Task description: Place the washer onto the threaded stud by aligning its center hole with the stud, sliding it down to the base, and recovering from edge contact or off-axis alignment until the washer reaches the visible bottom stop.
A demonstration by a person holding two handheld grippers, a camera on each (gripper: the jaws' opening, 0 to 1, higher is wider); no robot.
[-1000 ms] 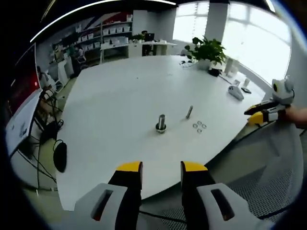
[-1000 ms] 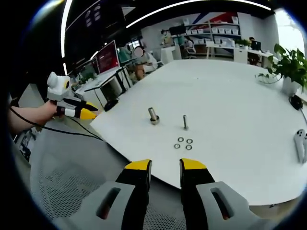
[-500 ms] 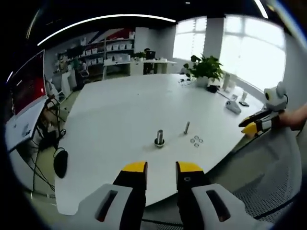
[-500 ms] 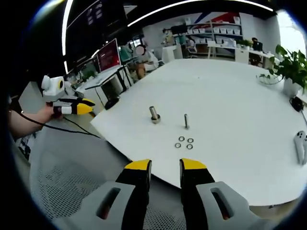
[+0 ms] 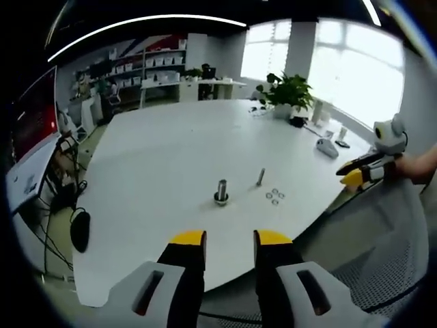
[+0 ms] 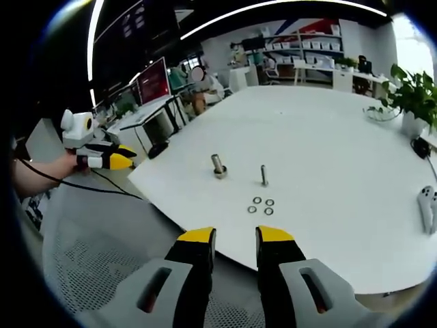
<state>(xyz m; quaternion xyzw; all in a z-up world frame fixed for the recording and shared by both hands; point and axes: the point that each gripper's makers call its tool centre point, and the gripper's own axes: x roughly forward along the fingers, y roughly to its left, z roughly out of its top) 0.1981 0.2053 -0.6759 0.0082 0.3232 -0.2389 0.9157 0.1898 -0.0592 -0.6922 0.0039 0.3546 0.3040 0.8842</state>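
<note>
A short thick stud on a wide base (image 5: 221,193) (image 6: 218,166) stands upright on the white table (image 5: 171,150) (image 6: 328,137). Beside it stands a thin threaded stud (image 5: 260,177) (image 6: 263,175). Three small washers (image 5: 274,197) (image 6: 260,206) lie flat in a cluster close to the thin stud. My left gripper (image 5: 230,239) hangs off the table's near edge, open, with nothing between its yellow-tipped jaws. My right gripper (image 6: 235,236) is likewise open and empty, short of the table edge. Each one also appears in the other's view, held by a hand: right gripper (image 5: 362,172), left gripper (image 6: 102,158).
A potted plant (image 5: 289,92) (image 6: 413,96) and a white controller (image 5: 326,147) (image 6: 428,205) sit at the table's far side. A grey mesh chair (image 6: 102,273) is below the grippers. Desks with a red-lit monitor (image 6: 153,80) stand beyond the table.
The left gripper view has shifted slightly with the hand. The studs and washers have stayed put, and both grippers' jaw gaps look unchanged.
</note>
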